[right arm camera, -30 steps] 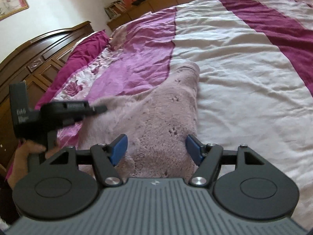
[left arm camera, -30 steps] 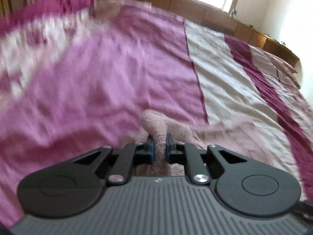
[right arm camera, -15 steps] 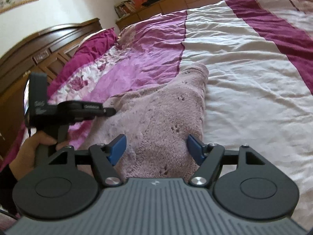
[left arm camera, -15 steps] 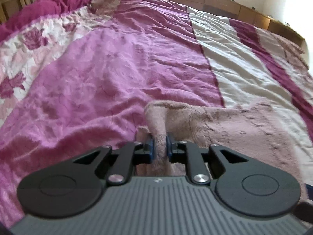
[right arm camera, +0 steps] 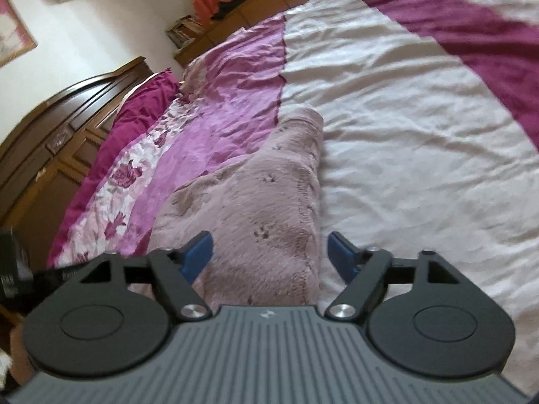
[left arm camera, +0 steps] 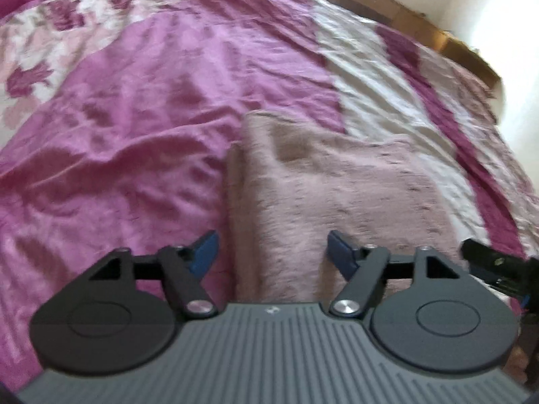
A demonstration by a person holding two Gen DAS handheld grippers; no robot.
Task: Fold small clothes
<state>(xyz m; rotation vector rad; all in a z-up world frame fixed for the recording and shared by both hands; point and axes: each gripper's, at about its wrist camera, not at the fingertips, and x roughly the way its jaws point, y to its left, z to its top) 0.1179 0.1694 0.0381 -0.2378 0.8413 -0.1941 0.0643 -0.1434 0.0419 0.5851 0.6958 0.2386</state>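
Note:
A dusty-pink fuzzy knit garment [left arm camera: 330, 198] lies spread on the bed, with a folded edge along its left side. My left gripper [left arm camera: 273, 252] is open and empty just above the garment's near left part. My right gripper [right arm camera: 270, 252] is open and empty above the same garment [right arm camera: 262, 202], which narrows away to a rounded end. Part of the right gripper shows at the right edge of the left wrist view [left arm camera: 498, 266]. The left gripper shows dark and blurred at the left edge of the right wrist view [right arm camera: 20, 269].
The bedspread has pink-purple [left arm camera: 134, 118], cream [right arm camera: 404, 134] and dark magenta [right arm camera: 488, 33] stripes and a floral band [right arm camera: 118, 181]. A dark wooden headboard [right arm camera: 50, 128] stands at the left. Wooden bed frame edges [left arm camera: 387, 3] and a window lie beyond.
My left gripper has opened and let go of the garment fold, which now lies flat on the bed. My right gripper stays open and has tilted slightly.

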